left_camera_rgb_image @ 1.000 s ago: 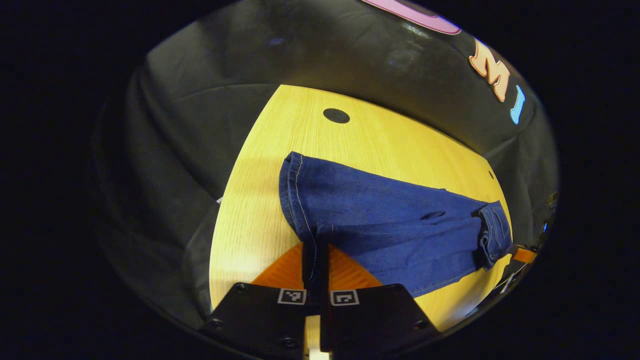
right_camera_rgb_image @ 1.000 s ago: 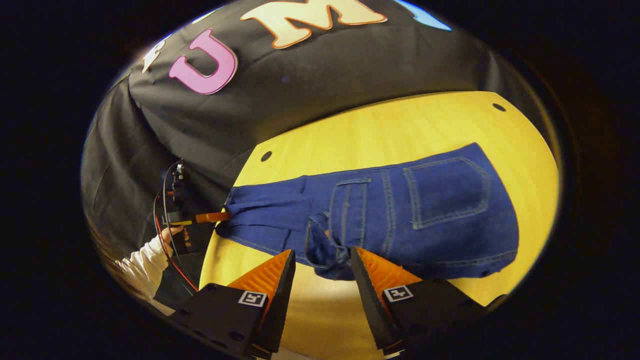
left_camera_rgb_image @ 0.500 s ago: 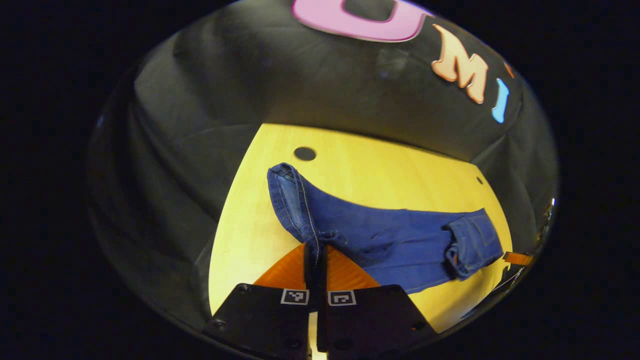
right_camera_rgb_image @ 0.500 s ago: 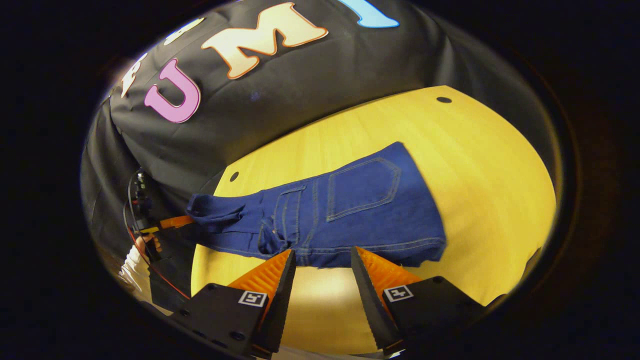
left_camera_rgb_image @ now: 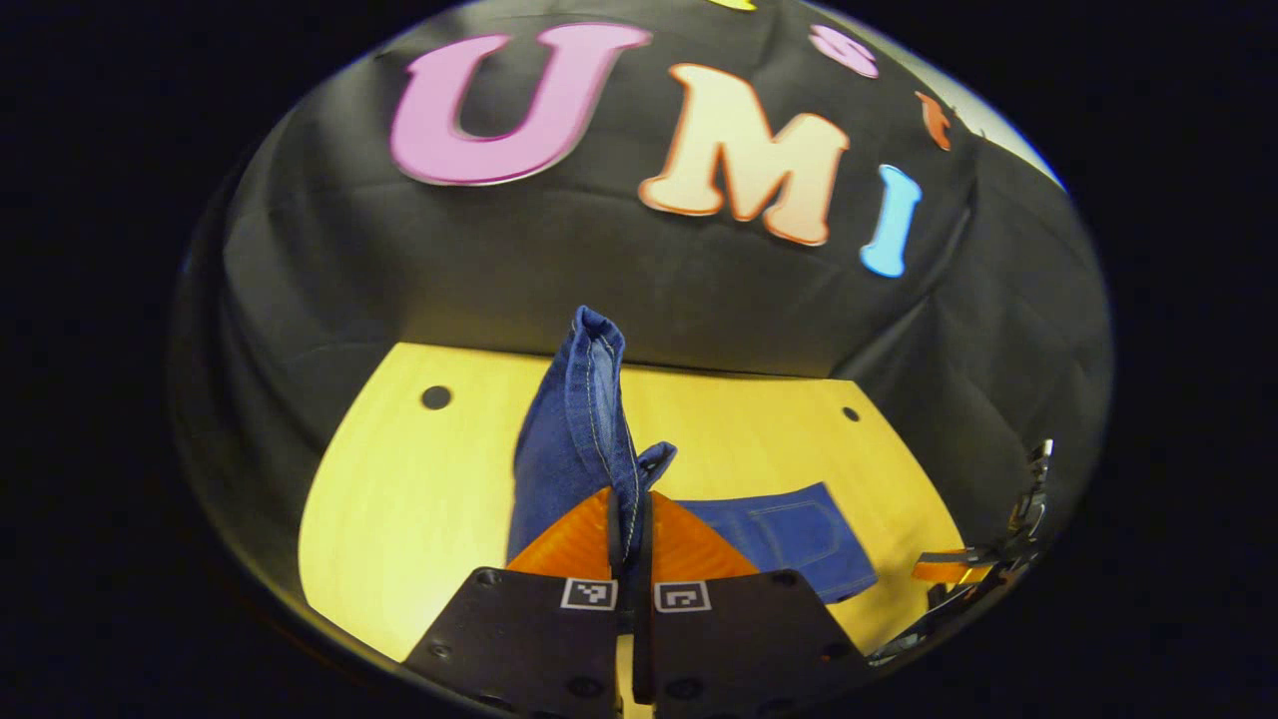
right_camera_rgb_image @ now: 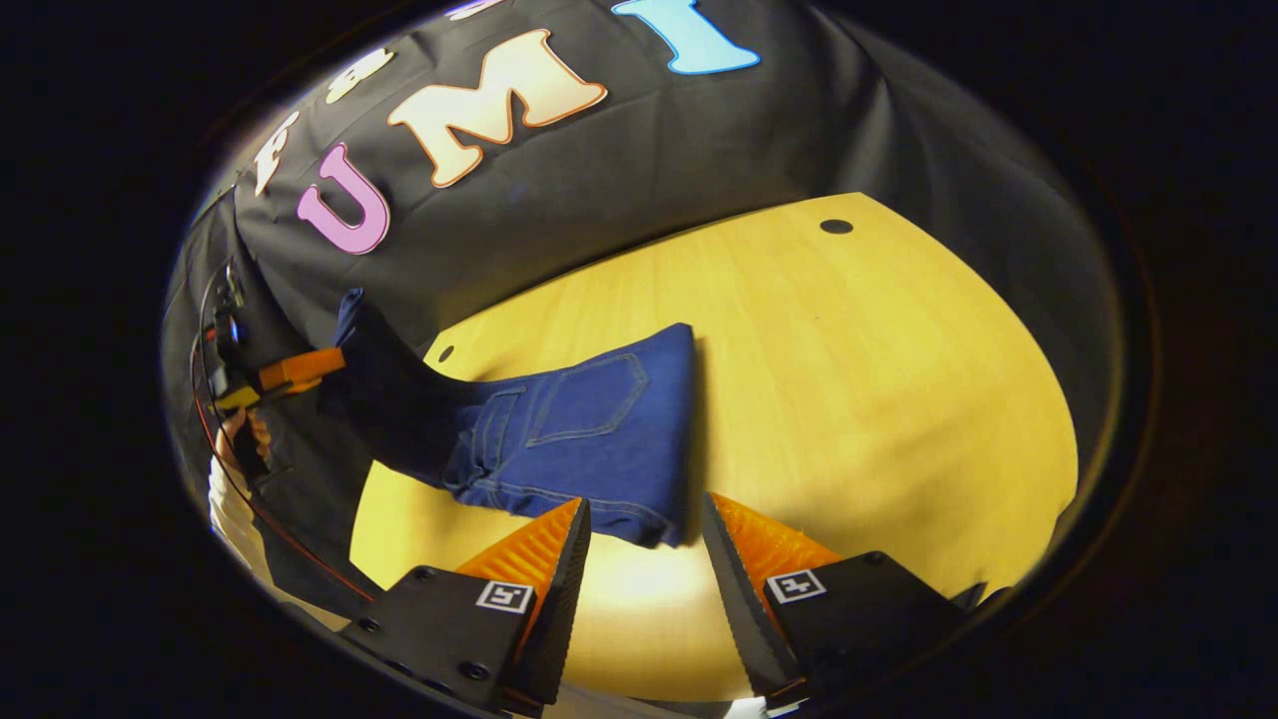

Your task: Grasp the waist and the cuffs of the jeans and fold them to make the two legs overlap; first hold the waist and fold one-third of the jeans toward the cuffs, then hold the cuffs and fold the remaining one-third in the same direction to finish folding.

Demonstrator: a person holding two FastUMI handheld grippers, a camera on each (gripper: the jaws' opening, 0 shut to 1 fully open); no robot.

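Lifting the cuffs (left_camera_rgb_image: 589,350) of the jeans (right_camera_rgb_image: 589,439) off the wooden table (right_camera_rgb_image: 879,399), the left gripper (left_camera_rgb_image: 629,529) stays clamped on denim — a second ago they lay flat. The right gripper (right_camera_rgb_image: 639,544) hovers wide open, empty, near the folded waist end, so the final third-fold seems underway.

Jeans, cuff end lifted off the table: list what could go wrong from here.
1. The left tongs pinch only a narrow edge of the cuffs; the hanging denim could slip out mid-fold.
2. The right tongs are open beside the folded waist part, not holding it, so pulling the cuffs across could drag or unfold it.
3. The lifted legs look twisted, so the last fold may land crooked on the table.
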